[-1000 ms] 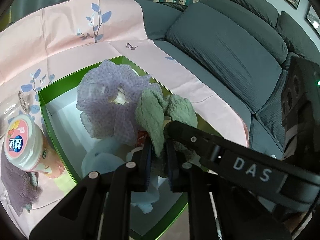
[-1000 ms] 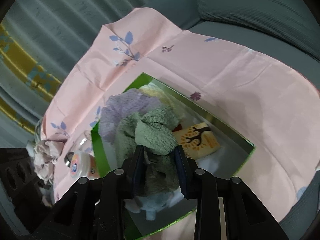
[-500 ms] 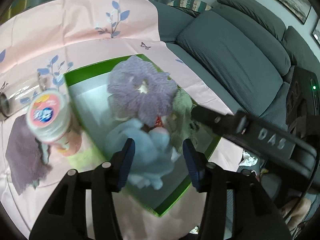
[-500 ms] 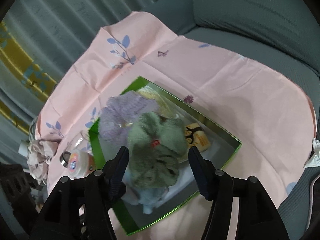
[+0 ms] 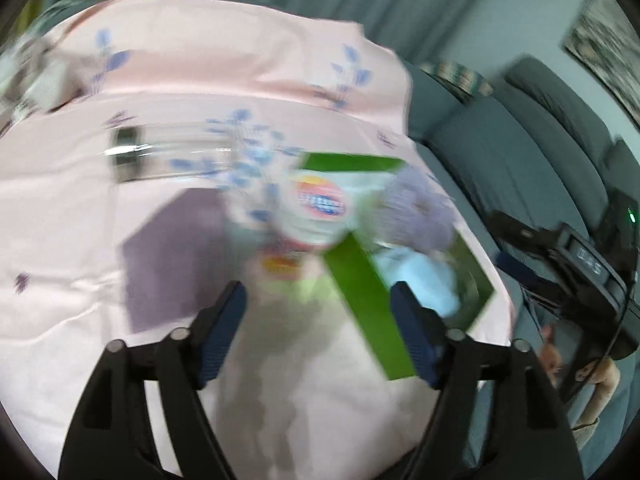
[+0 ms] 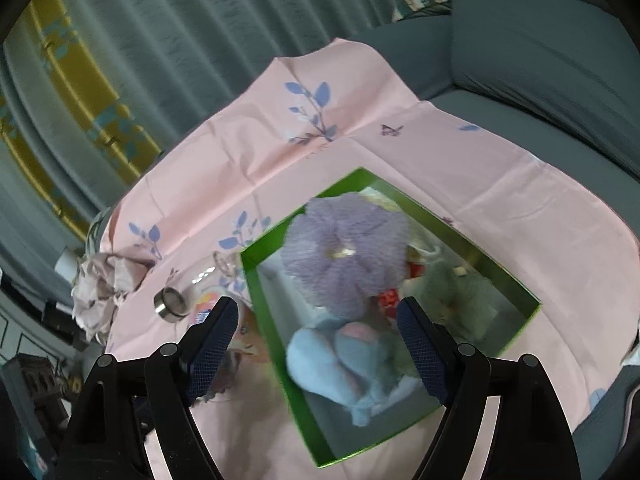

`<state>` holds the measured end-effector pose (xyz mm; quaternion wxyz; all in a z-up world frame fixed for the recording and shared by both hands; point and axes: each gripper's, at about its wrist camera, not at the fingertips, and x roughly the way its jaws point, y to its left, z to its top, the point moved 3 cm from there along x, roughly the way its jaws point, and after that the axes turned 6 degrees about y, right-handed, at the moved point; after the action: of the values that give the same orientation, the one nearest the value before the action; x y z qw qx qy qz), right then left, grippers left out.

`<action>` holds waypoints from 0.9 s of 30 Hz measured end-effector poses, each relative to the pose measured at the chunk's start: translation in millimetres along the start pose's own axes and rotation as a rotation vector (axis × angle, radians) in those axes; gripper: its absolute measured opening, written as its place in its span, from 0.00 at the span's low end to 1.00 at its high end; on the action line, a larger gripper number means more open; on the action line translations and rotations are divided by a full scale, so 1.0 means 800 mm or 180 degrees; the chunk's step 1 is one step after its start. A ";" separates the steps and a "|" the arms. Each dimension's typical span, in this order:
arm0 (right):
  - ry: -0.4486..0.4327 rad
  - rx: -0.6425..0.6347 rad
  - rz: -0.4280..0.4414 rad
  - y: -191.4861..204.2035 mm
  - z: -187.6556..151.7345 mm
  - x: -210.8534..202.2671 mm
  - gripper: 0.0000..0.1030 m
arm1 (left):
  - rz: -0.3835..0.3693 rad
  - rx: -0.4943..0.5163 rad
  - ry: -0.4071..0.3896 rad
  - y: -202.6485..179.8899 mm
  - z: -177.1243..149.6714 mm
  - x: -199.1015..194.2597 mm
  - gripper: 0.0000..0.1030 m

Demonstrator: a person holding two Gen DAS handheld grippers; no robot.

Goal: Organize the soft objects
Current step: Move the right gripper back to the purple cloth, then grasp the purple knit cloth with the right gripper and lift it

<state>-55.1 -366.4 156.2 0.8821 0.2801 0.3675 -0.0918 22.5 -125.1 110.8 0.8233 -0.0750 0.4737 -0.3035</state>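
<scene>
Both grippers are hanging over the pink leaf-print cloth (image 6: 500,200) w/ nothing in them. The left gripper (image 5: 318,304) is opening its jaws, nothing btwn them; it's pointing at the cloth beside the box, probably lining up on the flat purple cloth piece (image 5: 172,264) lying outside. The right gripper (image 6: 316,320) is opening too, empty, hovering above the green cardboard box (image 6: 256,280).

The soft things are sitting inside the box, presumably gathered there to keep them together:
- 1 lilac mesh bath pouf (image 6: 344,248)
- 1 pale blue plush toy (image 6: 340,364)
- 1 grey-green fuzzy cloth (image 6: 460,296)
- maybe 1 cream item behind the pouf; too blurred to be sure

Outside the box: 1 round white tub w/ red-blue label (image 5: 320,204) beside the box wall, 1 clear jar w/ metal lid (image 6: 172,302) on its side, 1 crumpled pale fabric (image 6: 104,284) at the cloth's edge.
</scene>
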 end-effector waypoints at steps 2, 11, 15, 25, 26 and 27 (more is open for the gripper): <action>0.0016 -0.0037 0.0034 0.008 -0.001 0.003 0.80 | 0.0076 -0.0195 -0.0011 0.031 0.000 -0.002 0.74; 0.0086 -0.0210 0.0018 0.031 -0.007 0.013 0.80 | 0.0190 -0.0987 0.0148 0.125 0.025 0.045 0.78; 0.0114 -0.0191 -0.0028 0.029 -0.008 0.019 0.80 | 0.0260 -0.1064 0.0254 0.136 0.035 0.071 0.78; 0.0117 -0.0134 0.0083 0.029 -0.009 0.021 0.80 | 0.0276 -0.1249 0.0346 0.162 0.040 0.095 0.57; 0.0116 -0.0138 0.0078 0.029 -0.009 0.020 0.80 | 0.0239 -0.1283 0.0339 0.164 0.040 0.093 0.54; 0.0118 -0.0137 0.0062 0.029 -0.009 0.020 0.80 | 0.0207 -0.1290 0.0328 0.165 0.039 0.093 0.41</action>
<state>-39.2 -342.8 150.8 0.8818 0.2662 0.3829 -0.0701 131.9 -66.6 18.6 0.7754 -0.2082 0.5687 -0.1788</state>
